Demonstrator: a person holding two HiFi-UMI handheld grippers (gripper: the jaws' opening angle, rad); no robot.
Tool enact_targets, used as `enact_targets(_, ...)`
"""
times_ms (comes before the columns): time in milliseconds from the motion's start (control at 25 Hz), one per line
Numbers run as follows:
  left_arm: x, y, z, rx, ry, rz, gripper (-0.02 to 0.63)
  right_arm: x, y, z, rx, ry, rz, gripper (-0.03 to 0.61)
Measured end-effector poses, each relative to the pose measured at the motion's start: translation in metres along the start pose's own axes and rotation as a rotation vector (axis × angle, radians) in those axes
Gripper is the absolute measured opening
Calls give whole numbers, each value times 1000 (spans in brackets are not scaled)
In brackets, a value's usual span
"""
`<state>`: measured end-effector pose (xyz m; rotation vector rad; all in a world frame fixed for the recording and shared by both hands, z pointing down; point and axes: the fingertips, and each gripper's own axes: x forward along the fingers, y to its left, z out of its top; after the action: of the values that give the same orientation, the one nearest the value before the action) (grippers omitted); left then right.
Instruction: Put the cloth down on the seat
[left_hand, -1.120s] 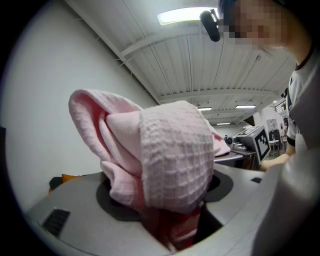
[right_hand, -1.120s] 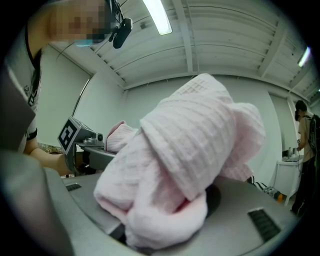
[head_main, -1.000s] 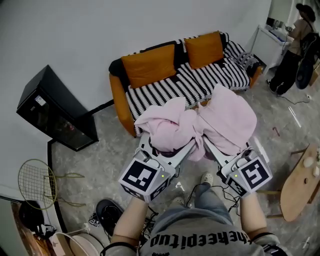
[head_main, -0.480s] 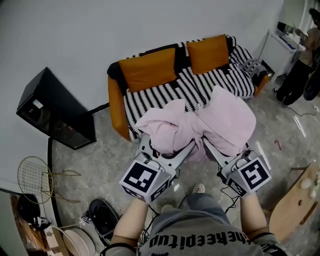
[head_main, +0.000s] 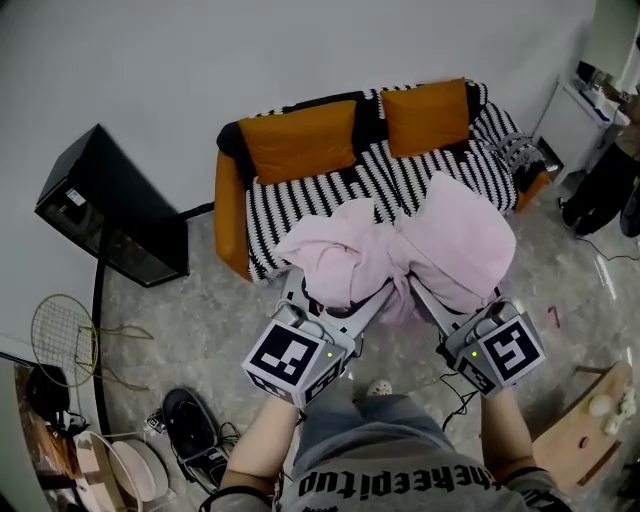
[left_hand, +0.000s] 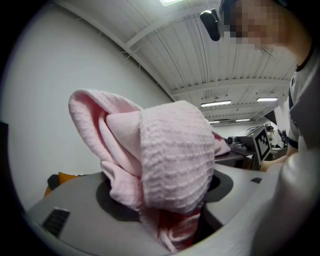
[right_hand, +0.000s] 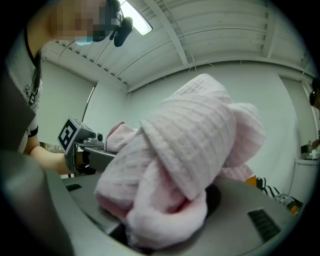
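Note:
A bundled pink cloth (head_main: 400, 250) hangs between my two grippers, above the floor just in front of the sofa. My left gripper (head_main: 345, 300) is shut on its left part, which bulges up out of the jaws in the left gripper view (left_hand: 165, 150). My right gripper (head_main: 440, 300) is shut on the right part, piled over the jaws in the right gripper view (right_hand: 185, 145). All fingertips are hidden under the fabric. The sofa seat (head_main: 330, 190) has a black-and-white striped cover and two orange cushions (head_main: 300, 140) against its back.
A black cabinet (head_main: 110, 215) stands left of the sofa by the wall. A racket (head_main: 60, 340) and black shoes (head_main: 195, 440) lie on the floor at left. A wooden table (head_main: 585, 420) is at lower right, and a person (head_main: 610, 180) stands at the far right.
Both grippers have carried the cloth forward towards the sofa. The floor objects have slid back in the head view; the grip on the cloth looks the same.

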<state>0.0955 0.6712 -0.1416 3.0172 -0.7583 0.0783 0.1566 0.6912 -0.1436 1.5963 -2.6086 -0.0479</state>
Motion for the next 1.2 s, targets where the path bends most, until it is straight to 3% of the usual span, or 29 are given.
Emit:
enact_targets(520, 24, 45, -6, -5, 19, -12, 342, 46, -21, -8, 26, 7, -10, 207)
enact_targets(1200, 52, 199, 11, 7, 33, -95, 341, 196, -44, 9, 43, 17, -93, 209)
